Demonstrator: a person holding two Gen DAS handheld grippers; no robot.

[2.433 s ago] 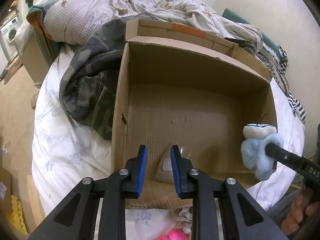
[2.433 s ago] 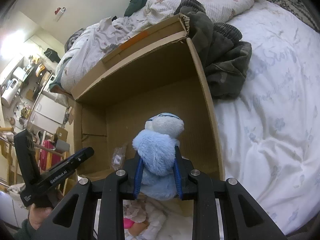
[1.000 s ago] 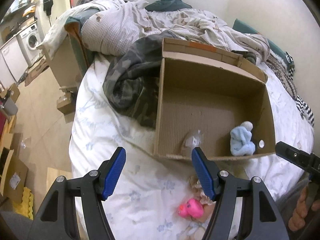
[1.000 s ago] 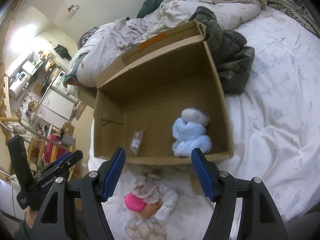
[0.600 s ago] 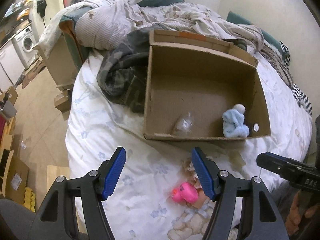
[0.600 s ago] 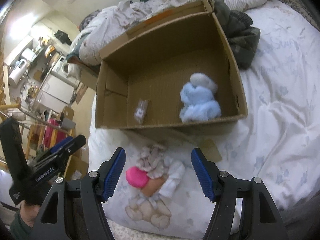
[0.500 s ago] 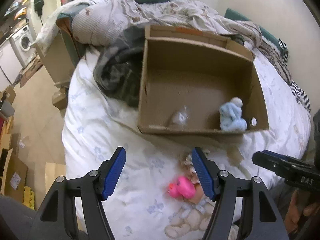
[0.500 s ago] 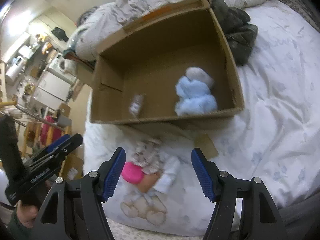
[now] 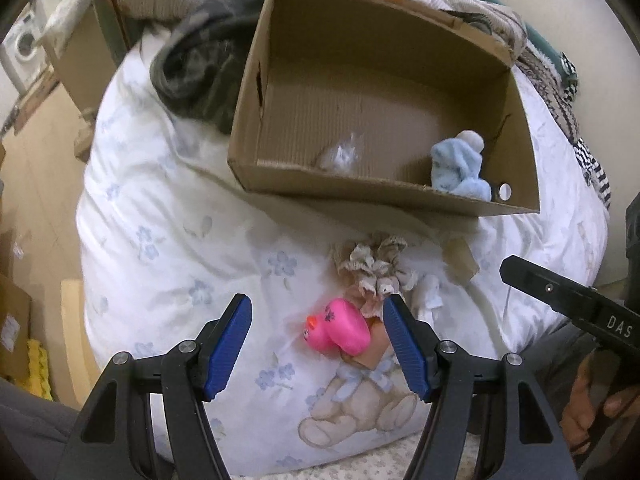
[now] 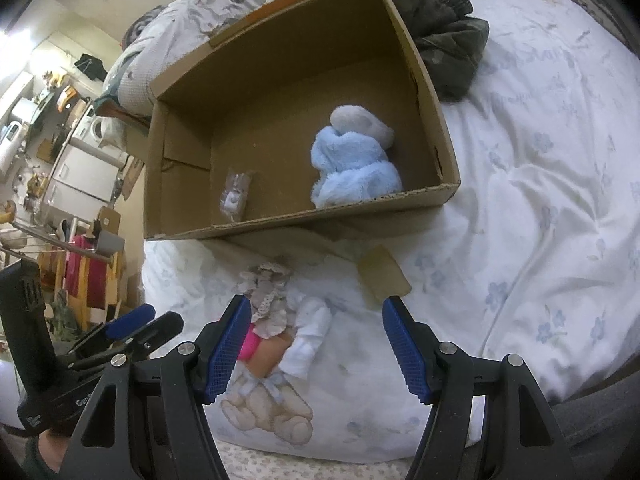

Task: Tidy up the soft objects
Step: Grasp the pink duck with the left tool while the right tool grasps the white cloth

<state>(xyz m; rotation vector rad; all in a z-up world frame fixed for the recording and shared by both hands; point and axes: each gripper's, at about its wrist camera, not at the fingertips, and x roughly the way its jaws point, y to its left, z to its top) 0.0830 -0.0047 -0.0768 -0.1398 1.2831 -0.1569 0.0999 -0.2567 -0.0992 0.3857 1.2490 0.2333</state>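
Bed [image 9: 168, 216] with a white flowered duvet fills both views, and a rumpled dark jacket [image 10: 444, 36] lies on it at the far side. Just beside the jacket sits an open cardboard box [image 10: 432, 128], its near wall facing the cameras. Inside the box, a pale blue plush [image 10: 352, 160] lies against the right wall near the near right corner, and a small clear bag [image 10: 236, 194] rests on the box floor to the left, well apart from the plush.

On the duvet just near of the box lies a doll [image 9: 376, 272] in a frilly beige dress with a white sleeve, and a pink rubber duck [image 9: 338, 326] rests against its left side. A loose scrap of cardboard [image 10: 384, 276] lies to the right of the doll, near the box.

Left claw [image 9: 320, 344] hangs over the duck with its blue fingers spread wide, holding nothing; the duck shows between them. Right claw [image 10: 316, 344] is likewise wide open and empty, above the doll.
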